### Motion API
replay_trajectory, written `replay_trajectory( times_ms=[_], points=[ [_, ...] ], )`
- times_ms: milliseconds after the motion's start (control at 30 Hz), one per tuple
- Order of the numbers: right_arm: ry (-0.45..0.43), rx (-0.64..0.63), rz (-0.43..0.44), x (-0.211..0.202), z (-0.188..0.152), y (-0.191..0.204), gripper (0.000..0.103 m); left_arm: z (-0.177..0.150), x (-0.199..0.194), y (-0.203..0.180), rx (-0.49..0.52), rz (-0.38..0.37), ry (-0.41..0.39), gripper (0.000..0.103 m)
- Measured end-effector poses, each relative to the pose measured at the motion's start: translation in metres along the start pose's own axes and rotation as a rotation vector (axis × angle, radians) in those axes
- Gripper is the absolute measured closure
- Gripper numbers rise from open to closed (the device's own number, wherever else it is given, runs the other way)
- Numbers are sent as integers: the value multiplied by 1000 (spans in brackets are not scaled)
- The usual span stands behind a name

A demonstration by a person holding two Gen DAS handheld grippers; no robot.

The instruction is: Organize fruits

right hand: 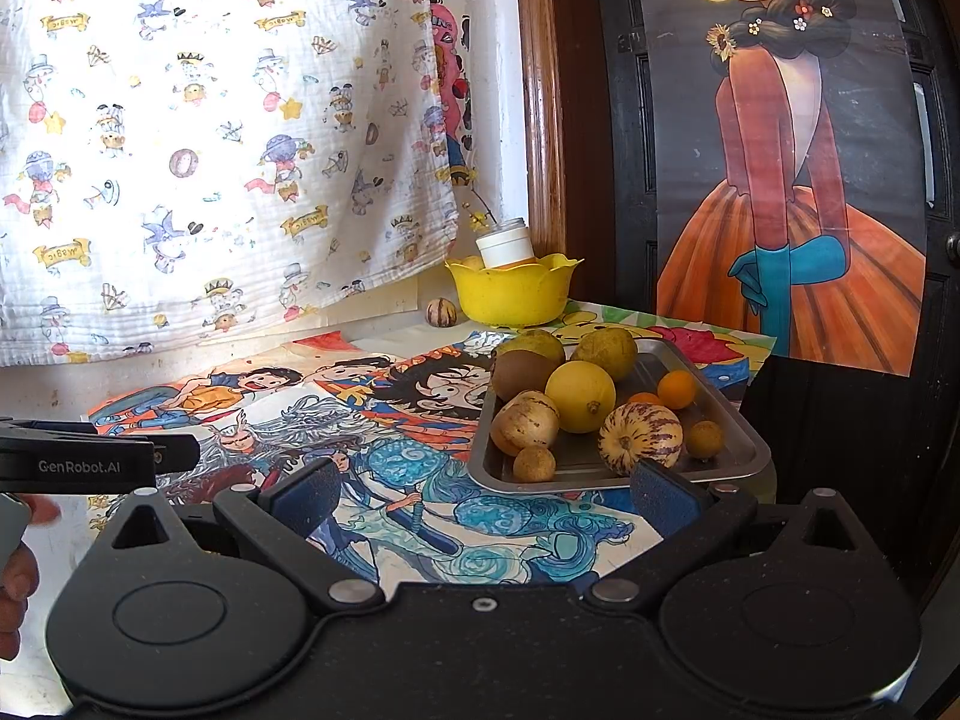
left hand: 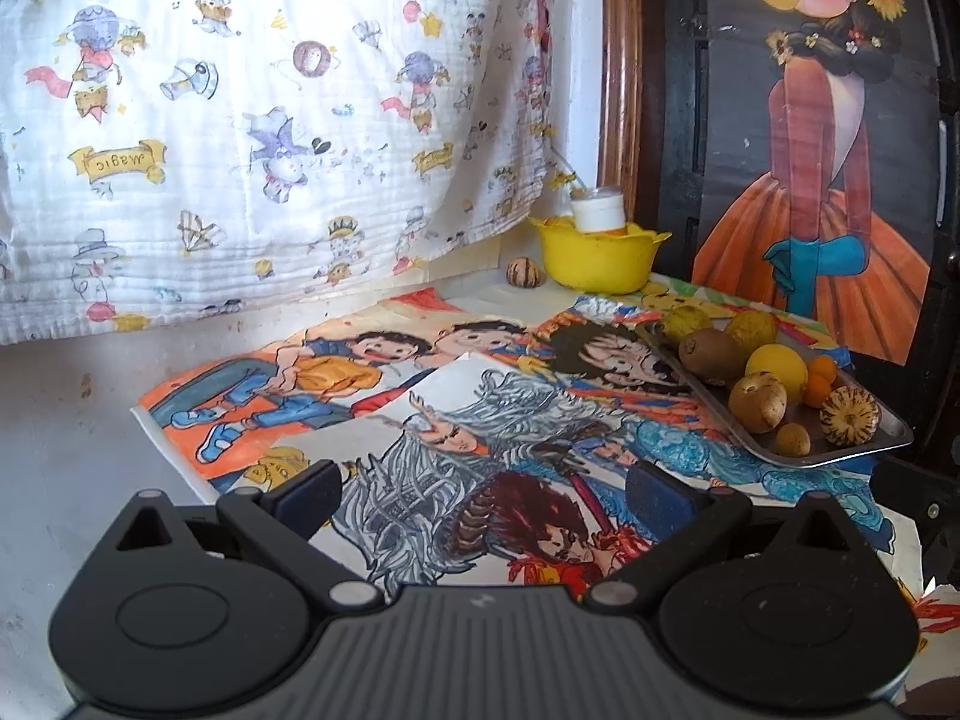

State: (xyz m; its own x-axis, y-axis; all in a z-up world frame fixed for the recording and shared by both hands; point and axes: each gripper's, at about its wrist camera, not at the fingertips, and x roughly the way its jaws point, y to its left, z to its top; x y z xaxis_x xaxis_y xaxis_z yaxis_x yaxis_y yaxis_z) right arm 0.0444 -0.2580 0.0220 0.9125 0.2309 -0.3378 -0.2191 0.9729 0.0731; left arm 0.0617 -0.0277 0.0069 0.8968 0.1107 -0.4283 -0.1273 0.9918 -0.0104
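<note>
A steel tray [right hand: 729, 465] [left hand: 888, 441] at the right holds several fruits: a yellow lemon [right hand: 580, 396] [left hand: 777, 367], a brown kiwi [right hand: 522, 373] [left hand: 711, 356], a striped melon-like fruit [right hand: 641, 437] [left hand: 849, 416], small oranges [right hand: 676, 389] and others. One striped fruit [right hand: 441, 311] [left hand: 525, 271] lies alone beside a yellow bowl [right hand: 510, 294] [left hand: 597, 258] at the back. My right gripper [right hand: 489, 495] is open just short of the tray's near edge. My left gripper [left hand: 486, 489] is open over the drawings, with nothing between its fingers.
Coloured drawings [left hand: 420, 396] cover the table. A white-lidded jar [right hand: 505, 246] sits in the yellow bowl. A printed cloth [left hand: 240, 120] hangs behind, a dark door with a poster [right hand: 798, 180] stands at the right. The left gripper's side [right hand: 90, 462] and a hand [right hand: 15, 588] show at the left.
</note>
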Motion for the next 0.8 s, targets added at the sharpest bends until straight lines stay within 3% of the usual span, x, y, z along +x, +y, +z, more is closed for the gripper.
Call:
replay_trajectory(
  times_ms=[800],
  points=[
    [2, -1, 1, 0, 0, 0, 0, 1, 0, 1, -16, 7, 8, 0]
  ],
)
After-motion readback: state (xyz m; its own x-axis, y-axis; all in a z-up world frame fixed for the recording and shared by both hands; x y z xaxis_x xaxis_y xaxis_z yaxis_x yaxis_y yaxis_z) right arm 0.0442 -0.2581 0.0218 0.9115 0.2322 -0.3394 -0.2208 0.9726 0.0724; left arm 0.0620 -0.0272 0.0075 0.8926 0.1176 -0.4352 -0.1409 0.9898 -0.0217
